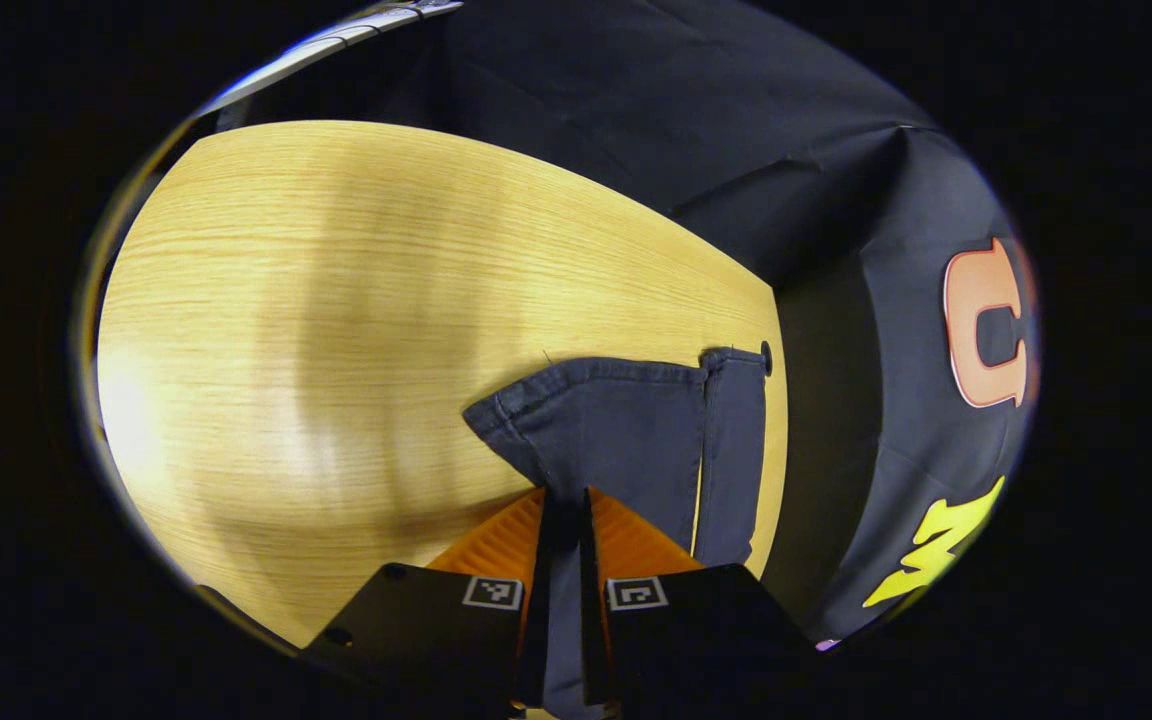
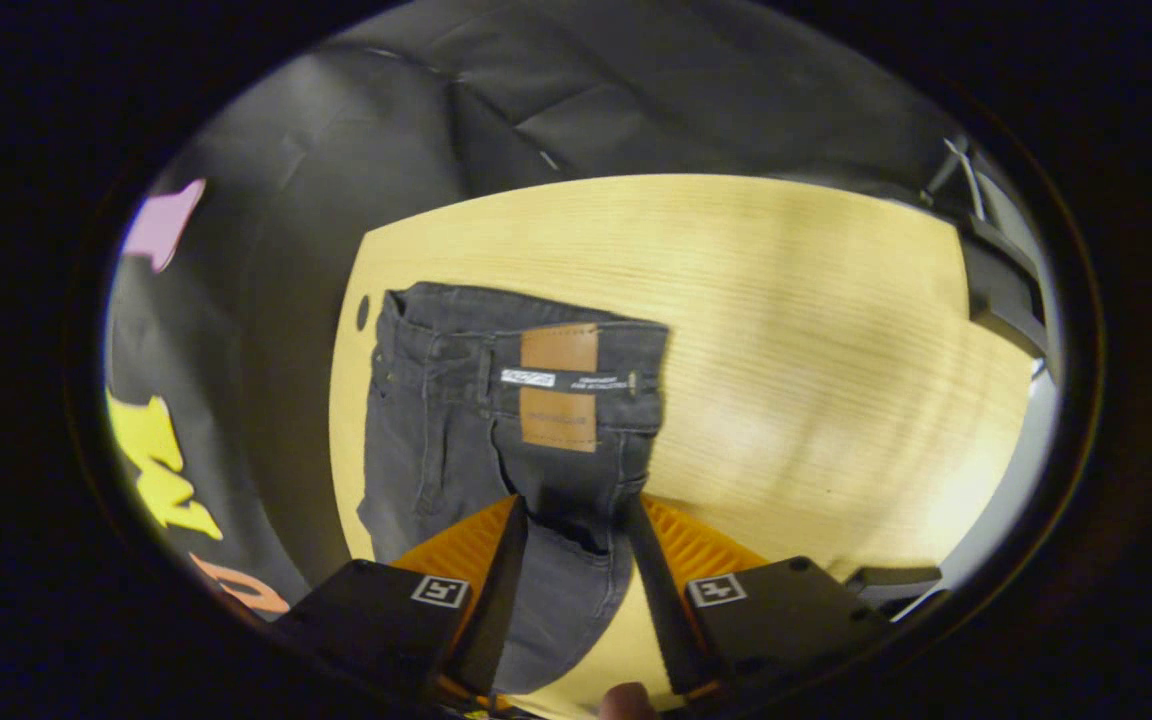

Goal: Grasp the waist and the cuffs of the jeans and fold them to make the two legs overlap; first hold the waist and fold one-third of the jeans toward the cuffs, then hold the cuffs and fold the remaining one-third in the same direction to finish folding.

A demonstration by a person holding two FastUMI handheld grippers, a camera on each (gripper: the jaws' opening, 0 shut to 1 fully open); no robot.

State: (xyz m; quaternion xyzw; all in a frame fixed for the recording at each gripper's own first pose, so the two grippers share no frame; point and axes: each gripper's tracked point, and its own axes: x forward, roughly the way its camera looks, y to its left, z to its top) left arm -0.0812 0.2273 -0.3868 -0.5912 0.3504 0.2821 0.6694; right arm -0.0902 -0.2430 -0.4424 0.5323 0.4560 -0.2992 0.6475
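Your left gripper is pinched on the jeans: in the left gripper view the two fingers stand close together with a narrow strip of dark denim pressed between them. The cloth runs up out of the fingers to a hemmed edge with a pointed corner, and a second narrow band of denim lies just beside it on the side nearer the booth wall. The jeans lie on the wooden table, close to the table edge that faces the black cloth wall. A small dark round hole sits in the tabletop at the far corner of the jeans.

Your right gripper has its fingers spread wider. In the right gripper view the jeans pass between the two fingers, and the denim fills most of the gap. Whether both fingers press on the cloth cannot be told from this view. Beyond the fingers, the waist of the jeans lies flat on the table, with the waistband at the far end. A tan leather patch sits on the waistband, crossed by a dark belt loop. A fingertip of the holding hand shows at the lower rim, below the jeans.
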